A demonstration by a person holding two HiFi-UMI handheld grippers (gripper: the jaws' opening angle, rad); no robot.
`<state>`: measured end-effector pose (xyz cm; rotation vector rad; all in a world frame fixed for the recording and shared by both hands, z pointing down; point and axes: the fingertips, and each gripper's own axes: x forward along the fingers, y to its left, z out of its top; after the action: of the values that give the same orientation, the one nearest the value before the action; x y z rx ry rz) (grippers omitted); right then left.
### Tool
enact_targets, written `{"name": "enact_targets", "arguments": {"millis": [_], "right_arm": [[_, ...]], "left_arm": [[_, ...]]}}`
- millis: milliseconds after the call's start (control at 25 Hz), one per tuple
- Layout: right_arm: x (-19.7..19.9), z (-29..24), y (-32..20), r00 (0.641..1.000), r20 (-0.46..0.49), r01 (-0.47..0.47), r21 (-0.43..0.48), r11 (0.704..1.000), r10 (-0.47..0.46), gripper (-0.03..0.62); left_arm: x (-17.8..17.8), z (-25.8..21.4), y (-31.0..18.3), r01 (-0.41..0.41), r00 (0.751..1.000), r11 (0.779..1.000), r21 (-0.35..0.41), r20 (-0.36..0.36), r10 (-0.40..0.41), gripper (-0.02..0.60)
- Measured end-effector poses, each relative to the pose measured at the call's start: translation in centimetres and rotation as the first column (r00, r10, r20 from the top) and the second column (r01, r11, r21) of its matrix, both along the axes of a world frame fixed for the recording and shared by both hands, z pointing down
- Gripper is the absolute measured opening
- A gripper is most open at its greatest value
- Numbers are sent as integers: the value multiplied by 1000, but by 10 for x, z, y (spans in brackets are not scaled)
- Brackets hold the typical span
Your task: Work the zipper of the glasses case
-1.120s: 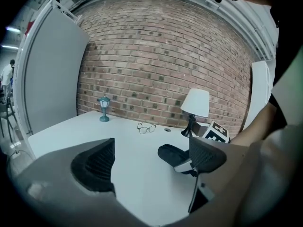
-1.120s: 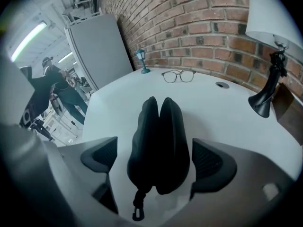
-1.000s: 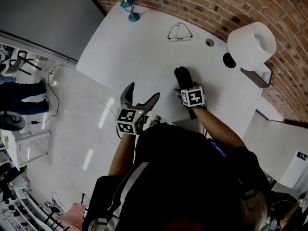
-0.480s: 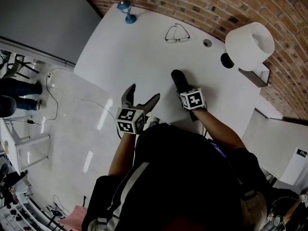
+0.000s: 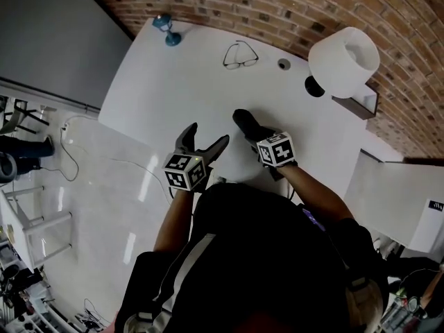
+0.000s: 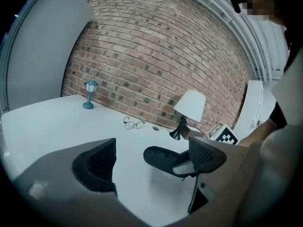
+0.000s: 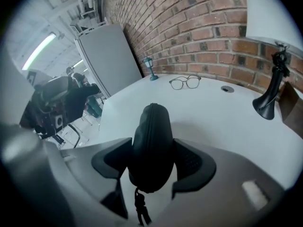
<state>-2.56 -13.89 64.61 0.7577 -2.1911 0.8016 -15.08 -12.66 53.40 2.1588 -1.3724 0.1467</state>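
Observation:
The black glasses case is gripped in my right gripper, near the front of the white table. In the right gripper view the case stands up between the pads, seam facing me. A zipper cord hangs from its near end. The right gripper has just been closing, and its pads press the case's sides. The left gripper is open and empty, a short way to the case's left. From the left gripper I see the case held a little above the table.
A pair of eyeglasses lies at the table's far side, near a cable hole. A lamp with a white shade stands at the right by the brick wall. A small teal lantern stands at the far left corner.
My right gripper has closed on the case and lifted it slightly, its far end now leaning left. The left gripper has edged closer to it.

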Motion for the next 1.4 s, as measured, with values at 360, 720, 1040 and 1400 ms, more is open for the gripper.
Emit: {"name": "enact_targets", "arguments": {"millis": [360,720,1040,1400], "right_arm": [[1,-61,-11,961,258,-103,-9,995,102,267],[-3,-107,-14,900,415,-145,-3,989,134,267],[-19,-127,-11,853,511,-133,10,991,109,267],[-30,-145,-1,798,598,-79,-13,997,71,267]], "left_arm": [[18,1,-22,-66,974,998,-21,-218,60,466],[34,-5,-54,-103,774,995,-17,-629,69,455],[51,-8,-58,-171,723,985,-34,-683,102,449],[74,-32,-56,-235,587,971,37,-791,172,449]]}}
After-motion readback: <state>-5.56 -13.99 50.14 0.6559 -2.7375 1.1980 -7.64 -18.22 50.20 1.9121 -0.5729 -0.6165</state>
